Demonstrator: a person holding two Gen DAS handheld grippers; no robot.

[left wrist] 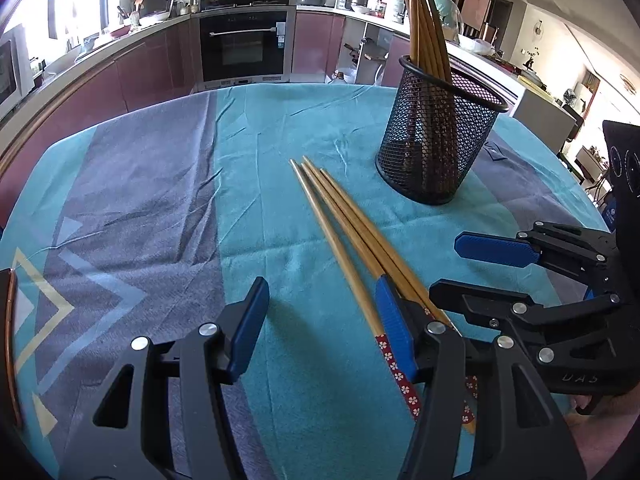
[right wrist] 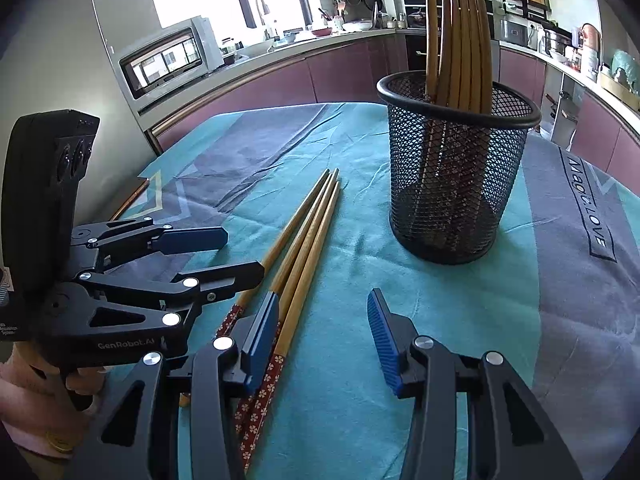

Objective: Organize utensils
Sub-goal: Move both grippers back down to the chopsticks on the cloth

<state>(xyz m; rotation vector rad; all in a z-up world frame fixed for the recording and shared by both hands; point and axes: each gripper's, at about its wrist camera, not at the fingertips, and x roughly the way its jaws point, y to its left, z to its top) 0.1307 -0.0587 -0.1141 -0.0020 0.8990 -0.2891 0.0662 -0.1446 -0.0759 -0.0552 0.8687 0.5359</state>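
Both grippers are seen with fingers parted and nothing held between them. On the left gripper (left wrist: 320, 328), the right-hand blue pad (left wrist: 394, 320) lies over the loose chopsticks (left wrist: 344, 232), though contact cannot be confirmed. The right gripper (right wrist: 324, 340) is likewise spread, its left-hand pad (right wrist: 262, 340) set just beside the same bundle, near the patterned red ends. Four bamboo chopsticks are laid side by side on the surface (left wrist: 256, 128), which is covered by a teal and grey cloth, with tips pointed away from the grippers. Beyond them, a black mesh holder (right wrist: 452, 176) is stood upright, and several more chopsticks (right wrist: 460, 40) are leaned inside it.
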